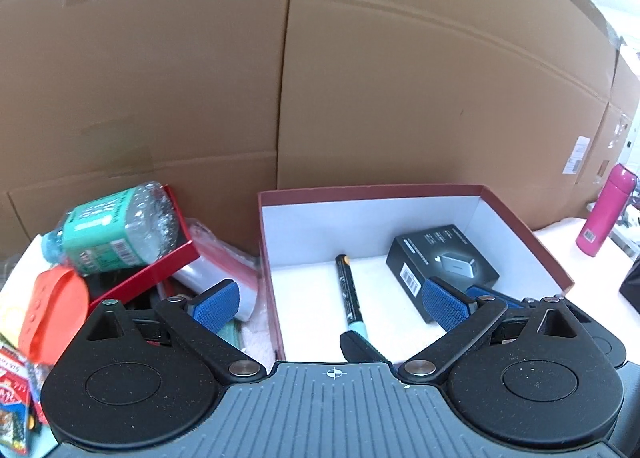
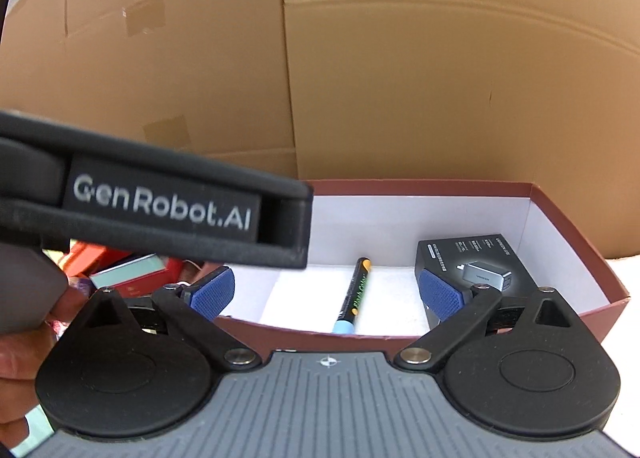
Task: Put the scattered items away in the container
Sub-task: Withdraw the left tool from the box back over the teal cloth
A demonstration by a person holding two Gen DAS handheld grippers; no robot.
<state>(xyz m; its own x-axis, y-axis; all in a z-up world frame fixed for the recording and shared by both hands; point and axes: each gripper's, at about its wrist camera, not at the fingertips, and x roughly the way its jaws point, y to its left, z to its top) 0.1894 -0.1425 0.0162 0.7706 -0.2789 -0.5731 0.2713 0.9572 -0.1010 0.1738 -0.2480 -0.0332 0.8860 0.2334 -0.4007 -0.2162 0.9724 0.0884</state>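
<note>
The container is a red box with a white inside (image 1: 524, 230), and it stands against a cardboard wall. In it lie a black marker with a light blue cap (image 1: 349, 294) and a black charger carton (image 1: 440, 258). My left gripper (image 1: 330, 302) hangs open over the box's near left part, its pads touching nothing. My right gripper (image 2: 326, 294) is open too, at the front wall of the box (image 2: 580, 242). The marker (image 2: 354, 294) and the carton (image 2: 480, 266) lie beyond it. The left gripper's black body (image 2: 160, 202) crosses the right wrist view's left side.
Left of the box is a pile: a water bottle with a green label (image 1: 116, 226) on a red lid (image 1: 160, 270), an orange object (image 1: 52, 310), a plastic bag (image 1: 224, 270) and snack packets (image 1: 16, 398). A pink flask (image 1: 604, 210) stands far right. A hand (image 2: 20, 338) shows at the left.
</note>
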